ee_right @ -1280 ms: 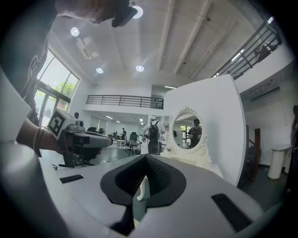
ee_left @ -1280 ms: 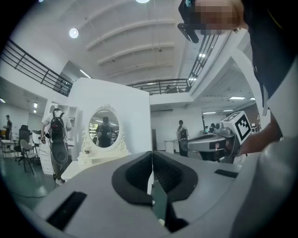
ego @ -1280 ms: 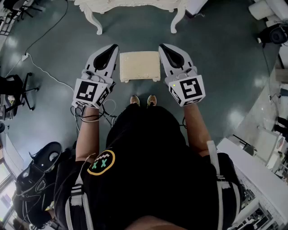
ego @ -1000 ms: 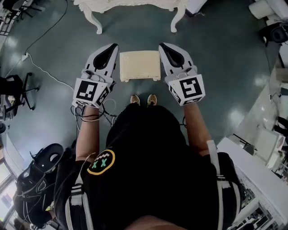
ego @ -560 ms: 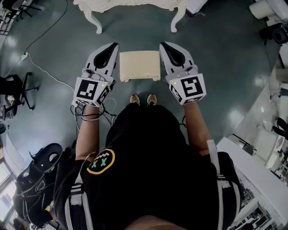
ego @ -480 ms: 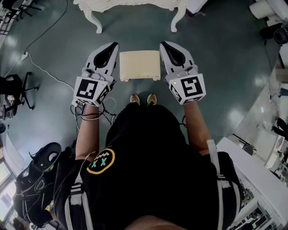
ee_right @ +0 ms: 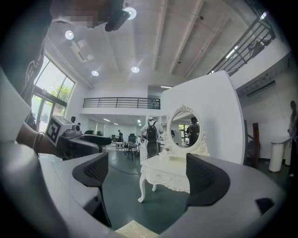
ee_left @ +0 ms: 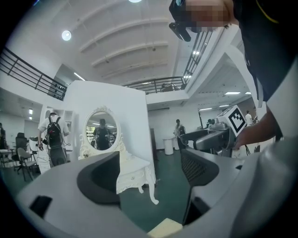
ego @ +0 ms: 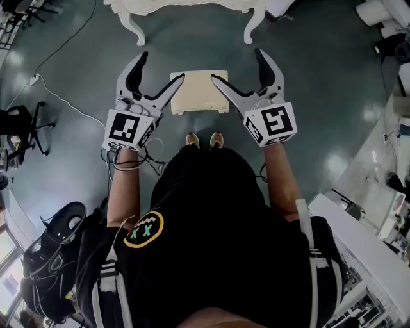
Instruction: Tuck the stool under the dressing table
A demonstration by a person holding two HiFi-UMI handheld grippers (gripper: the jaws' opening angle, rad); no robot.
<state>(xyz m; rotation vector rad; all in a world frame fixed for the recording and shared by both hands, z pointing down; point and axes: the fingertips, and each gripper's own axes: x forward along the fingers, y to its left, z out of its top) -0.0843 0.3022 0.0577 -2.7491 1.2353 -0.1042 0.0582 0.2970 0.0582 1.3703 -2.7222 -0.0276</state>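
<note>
The cream stool stands on the green floor in front of my feet, a short way from the white dressing table at the top edge. My left gripper hovers over the stool's left side and my right gripper over its right side. Both have just been opening and stand open with nothing between the jaws. In the left gripper view the dressing table with its oval mirror lies ahead and a stool corner shows below. The right gripper view shows the dressing table and a stool corner.
A white cable runs over the floor at left beside a black office chair. A dark bag lies at lower left. A white table stands at right. A person with a backpack stands beyond the dressing table.
Both grippers' jaws have swung from shut to wide open. The hands and the stool have stayed where they were.
</note>
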